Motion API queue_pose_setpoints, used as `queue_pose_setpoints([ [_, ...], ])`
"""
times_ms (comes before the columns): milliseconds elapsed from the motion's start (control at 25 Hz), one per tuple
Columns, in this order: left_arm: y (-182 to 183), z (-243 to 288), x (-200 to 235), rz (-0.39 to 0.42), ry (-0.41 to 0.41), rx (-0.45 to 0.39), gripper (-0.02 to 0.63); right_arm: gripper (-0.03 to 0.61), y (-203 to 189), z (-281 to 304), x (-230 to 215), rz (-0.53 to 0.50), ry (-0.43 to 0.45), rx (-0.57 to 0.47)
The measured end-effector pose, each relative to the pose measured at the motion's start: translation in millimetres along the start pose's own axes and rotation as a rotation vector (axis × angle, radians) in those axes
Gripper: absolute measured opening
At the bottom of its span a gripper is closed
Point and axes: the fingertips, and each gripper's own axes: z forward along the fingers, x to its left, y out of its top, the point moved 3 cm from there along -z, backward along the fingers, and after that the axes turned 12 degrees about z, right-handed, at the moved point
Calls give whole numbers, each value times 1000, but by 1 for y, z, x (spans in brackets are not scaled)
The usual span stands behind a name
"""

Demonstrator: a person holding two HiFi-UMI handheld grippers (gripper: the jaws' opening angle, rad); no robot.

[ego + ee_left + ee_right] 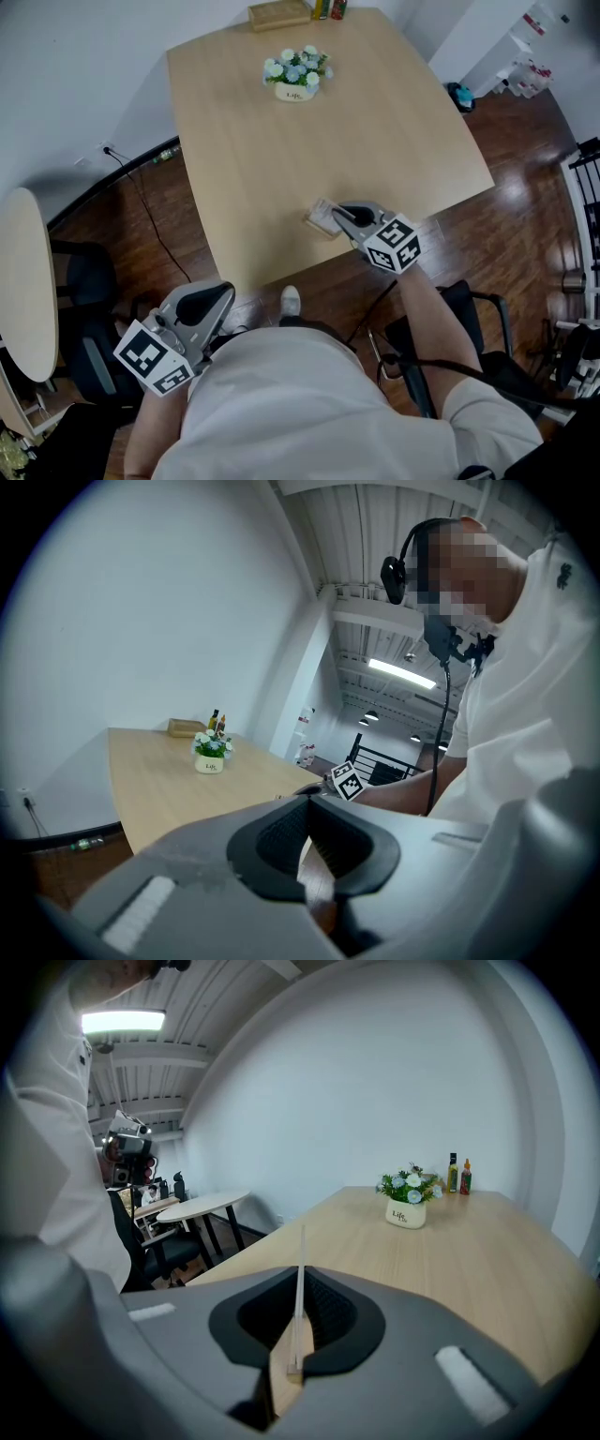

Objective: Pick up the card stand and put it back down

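Note:
The card stand (322, 217), a thin clear plate on a small base, is at the near edge of the light wooden table (281, 159). My right gripper (339, 214) is shut on it. In the right gripper view the plate (301, 1241) stands upright and edge-on, pinched between the dark pads, with its top sticking out beyond my right gripper (299, 1290). Whether its base touches the table I cannot tell. My left gripper (211, 298) hangs low at my left side, off the table. Seen along its own jaws, my left gripper (306, 808) is shut with nothing in it.
A white pot of flowers (297, 75) stands at the table's far middle. Behind it are a wooden box (279, 13) and small bottles (328, 7). A round table (23, 281) and a dark chair (89, 309) are on the left, another chair (469, 309) at the right.

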Motion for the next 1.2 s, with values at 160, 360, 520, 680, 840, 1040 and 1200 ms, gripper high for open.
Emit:
queue_pose_setpoints([
  [160, -3, -9, 1, 1, -9, -11, 2, 20, 16, -8, 7, -30, -15, -8],
  [360, -6, -24, 4, 7, -25, -33, 2, 20, 37, -21, 18, -66, -54, -33],
  [520, -10, -42, 9, 12, -40, -54, 2, 20, 50, -29, 38, -79, -87, -54],
  [680, -16, -64, 13, 13, -60, -71, 2, 20, 56, -35, 69, -83, -105, -68],
  [840, -22, -93, 16, 16, -76, -74, 2, 20, 59, -36, 108, -86, -122, -82],
  [1040, -31, -122, 14, 36, -123, -77, 2, 20, 51, -43, 158, -77, -148, -90],
  [1200, -39, -148, 2, 59, -154, -73, 2, 20, 39, -50, 204, -64, -157, -105],
])
